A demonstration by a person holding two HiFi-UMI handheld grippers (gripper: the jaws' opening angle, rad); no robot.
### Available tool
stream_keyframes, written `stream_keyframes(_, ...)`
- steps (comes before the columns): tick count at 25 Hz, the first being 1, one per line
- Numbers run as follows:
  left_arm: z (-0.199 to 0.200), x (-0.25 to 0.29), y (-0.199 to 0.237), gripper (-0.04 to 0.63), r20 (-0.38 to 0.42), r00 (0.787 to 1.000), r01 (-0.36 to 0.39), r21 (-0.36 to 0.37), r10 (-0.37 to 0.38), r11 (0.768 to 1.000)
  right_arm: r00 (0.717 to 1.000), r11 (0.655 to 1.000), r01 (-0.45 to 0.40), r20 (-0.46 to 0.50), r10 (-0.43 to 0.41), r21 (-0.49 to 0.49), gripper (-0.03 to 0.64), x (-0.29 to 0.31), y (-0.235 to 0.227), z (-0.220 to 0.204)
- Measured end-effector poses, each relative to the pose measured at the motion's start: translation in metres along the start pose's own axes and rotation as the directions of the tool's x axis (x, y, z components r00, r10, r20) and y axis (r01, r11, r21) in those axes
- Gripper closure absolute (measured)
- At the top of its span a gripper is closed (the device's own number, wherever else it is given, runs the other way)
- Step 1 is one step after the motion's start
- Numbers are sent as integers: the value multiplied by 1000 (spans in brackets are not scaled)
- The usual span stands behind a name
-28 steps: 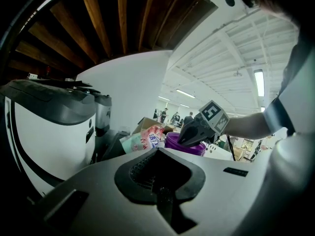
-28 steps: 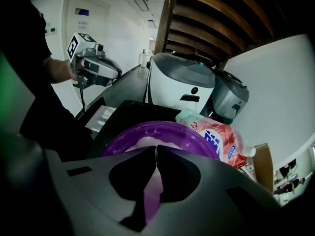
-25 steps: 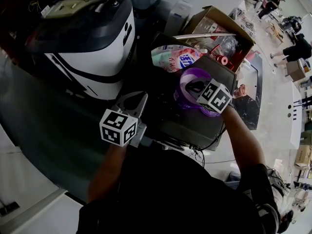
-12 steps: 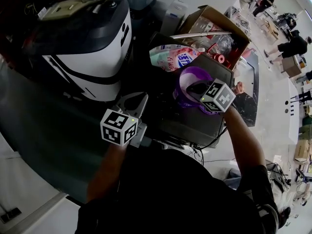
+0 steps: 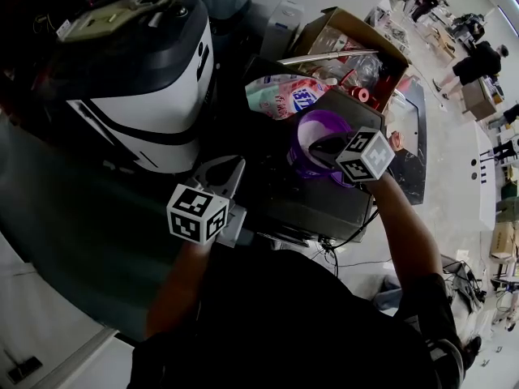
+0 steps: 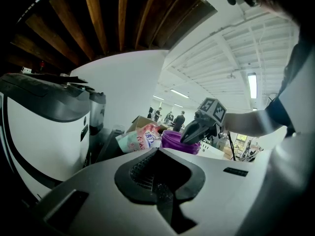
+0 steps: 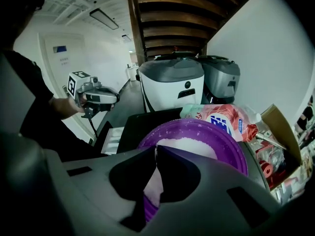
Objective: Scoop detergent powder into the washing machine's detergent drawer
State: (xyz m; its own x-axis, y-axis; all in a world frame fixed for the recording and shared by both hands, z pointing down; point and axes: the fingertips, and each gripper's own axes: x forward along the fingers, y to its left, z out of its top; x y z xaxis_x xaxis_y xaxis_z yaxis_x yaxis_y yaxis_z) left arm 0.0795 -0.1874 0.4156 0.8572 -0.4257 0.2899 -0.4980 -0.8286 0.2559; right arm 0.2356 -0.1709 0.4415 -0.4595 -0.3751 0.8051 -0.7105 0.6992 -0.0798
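A purple bowl (image 5: 312,124) of white powder (image 7: 189,146) stands on a dark box-like top (image 5: 316,201). My right gripper (image 5: 318,146) dips into the bowl from the right. Its jaws (image 7: 156,151) are shut on a thin pale strip that looks like a scoop handle. A pale compartmented drawer (image 7: 112,140) lies left of the bowl. My left gripper (image 5: 229,167) hangs left of the bowl with nothing in it, and its jaws (image 6: 158,151) are shut. In the left gripper view the right gripper (image 6: 183,139) points down at the bowl (image 6: 172,141).
A white and dark washing machine (image 5: 138,79) stands at the left. A pink detergent bag (image 5: 280,96) lies behind the bowl, and an open cardboard box (image 5: 349,35) of clutter sits beyond it. People (image 5: 478,59) stand far off at the right.
The right gripper has shifted slightly up and to the right over the bowl. The left gripper has stayed where it was.
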Motion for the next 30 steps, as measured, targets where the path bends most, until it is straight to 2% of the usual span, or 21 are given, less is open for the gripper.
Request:
stream_keyframes(8, -5, -4, 4, 588, -3, 1000, 26, -11, -26, 1000, 996, 987, -24, 86, 11, 158, 597, -11, 1, 11)
stream_keyframes(15, -14, -6, 1, 588, -7, 998, 57, -11, -57, 998, 986, 961, -32, 164, -14, 274, 597, -22, -1, 16)
stream_keyframes(20, -16, -13, 2, 588, -15, 999, 47, -1, -47, 999, 968, 936, -58, 249, -33, 346, 597, -33, -5, 22)
stream_keyframes(26, -7, -21, -3, 588, -5, 1000, -6, 14, 6, 1000, 932, 910, -109, 361, -47, 400, 597, -48, -15, 22)
stream_keyframes(30, 1, -17, -13, 588, -6, 1000, -20, 29, 21, 999, 920, 906, -108, 387, -65, 410, 597, -60, -25, 17)
